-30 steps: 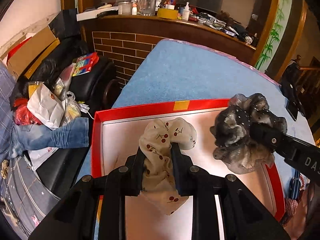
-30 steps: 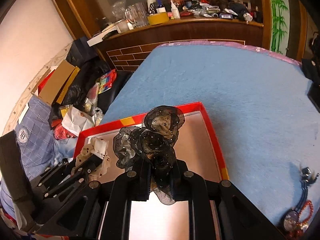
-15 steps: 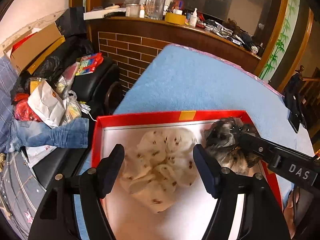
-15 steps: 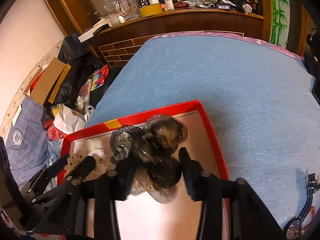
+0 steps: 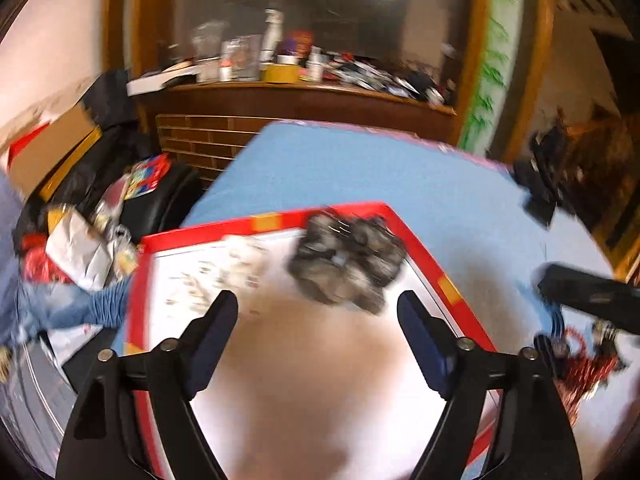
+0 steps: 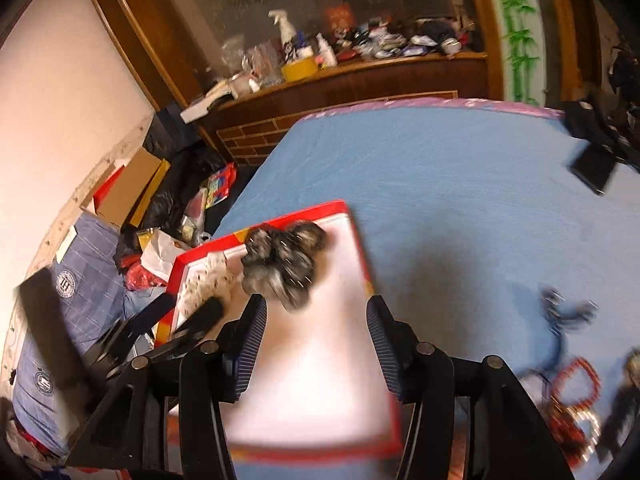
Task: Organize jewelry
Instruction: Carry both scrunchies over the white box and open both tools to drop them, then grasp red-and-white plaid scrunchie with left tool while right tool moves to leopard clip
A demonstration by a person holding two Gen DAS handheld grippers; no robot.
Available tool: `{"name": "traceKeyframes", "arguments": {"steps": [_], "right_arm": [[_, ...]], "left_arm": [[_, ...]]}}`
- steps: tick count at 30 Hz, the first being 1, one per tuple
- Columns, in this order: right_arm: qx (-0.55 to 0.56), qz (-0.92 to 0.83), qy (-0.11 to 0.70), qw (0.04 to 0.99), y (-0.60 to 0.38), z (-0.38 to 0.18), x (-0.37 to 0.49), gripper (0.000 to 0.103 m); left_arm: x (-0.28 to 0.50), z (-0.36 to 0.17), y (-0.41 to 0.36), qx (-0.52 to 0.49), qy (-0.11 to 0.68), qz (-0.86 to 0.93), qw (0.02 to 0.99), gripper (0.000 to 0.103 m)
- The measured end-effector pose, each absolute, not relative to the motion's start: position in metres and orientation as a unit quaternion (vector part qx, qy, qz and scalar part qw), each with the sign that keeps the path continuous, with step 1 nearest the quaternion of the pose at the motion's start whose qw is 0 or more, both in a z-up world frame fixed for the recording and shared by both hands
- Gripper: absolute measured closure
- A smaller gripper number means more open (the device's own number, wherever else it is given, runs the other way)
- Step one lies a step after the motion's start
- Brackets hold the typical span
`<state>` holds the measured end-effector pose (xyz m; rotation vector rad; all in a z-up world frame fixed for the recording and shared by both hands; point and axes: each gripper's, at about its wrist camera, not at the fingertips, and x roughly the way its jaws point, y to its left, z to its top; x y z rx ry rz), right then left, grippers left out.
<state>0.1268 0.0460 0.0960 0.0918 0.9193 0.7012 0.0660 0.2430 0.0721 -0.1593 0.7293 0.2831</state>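
Note:
A red-rimmed box (image 5: 424, 252) (image 6: 360, 240) with a pale floor lies on the blue cloth. In its far part lie a cream cherry-print scrunchie (image 5: 236, 268) (image 6: 208, 276) and, to its right, a grey-black sheer scrunchie (image 5: 348, 264) (image 6: 284, 264). My left gripper (image 5: 318, 316) hangs above the box floor, jaws opening, nothing between them. My right gripper (image 6: 316, 308) is also opening and empty, just behind the grey scrunchie. A heap of bracelets with red beads (image 5: 580, 364) (image 6: 576, 376) lies on the cloth right of the box. Both views are motion-blurred.
The blue cloth (image 6: 440, 184) covers the table. A flat black device (image 6: 592, 168) rests at its far right edge. A wooden counter (image 5: 300, 92) crowded with bottles stands behind. Bags, cardboard and jeans (image 5: 68, 304) pile up off the table's left side.
Both grippers let go of their scrunchies, which now lie in the box. Both have opened wide and pulled back and up, swinging right toward the bracelets.

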Motion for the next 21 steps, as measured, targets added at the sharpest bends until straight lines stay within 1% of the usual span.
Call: {"name": "traceKeyframes", "arguments": {"steps": [6, 7, 8, 11, 14, 17, 20, 21], "right_arm": [[0.072, 0.299, 0.404, 0.861, -0.059, 0.115, 0.099, 0.045], [0.076, 0.292, 0.400, 0.865, -0.074, 0.118, 0.096, 0.042], [0.079, 0.279, 0.397, 0.871, -0.093, 0.120, 0.093, 0.041], [0.080, 0.253, 0.388, 0.883, -0.136, 0.120, 0.081, 0.041], [0.095, 0.240, 0.383, 0.887, -0.169, 0.116, 0.068, 0.041], [0.118, 0.231, 0.381, 0.887, -0.195, 0.107, 0.054, 0.041], [0.120, 0.210, 0.379, 0.893, -0.207, 0.095, 0.041, 0.041], [0.118, 0.202, 0.379, 0.895, -0.210, 0.092, 0.037, 0.041]], "left_arm": [[0.072, 0.050, 0.218, 0.031, 0.384, 0.182, 0.905, 0.022], [0.069, 0.049, 0.218, 0.034, 0.388, 0.184, 0.902, 0.022], [0.065, 0.049, 0.219, 0.030, 0.391, 0.177, 0.903, 0.022], [0.045, 0.049, 0.221, 0.014, 0.403, 0.159, 0.901, 0.022], [0.021, 0.049, 0.214, 0.031, 0.405, 0.149, 0.902, 0.022], [-0.001, 0.063, 0.200, 0.053, 0.373, 0.157, 0.913, 0.022], [-0.022, 0.087, 0.175, 0.058, 0.323, 0.146, 0.933, 0.021], [-0.027, 0.094, 0.164, 0.056, 0.314, 0.127, 0.939, 0.018]]}}
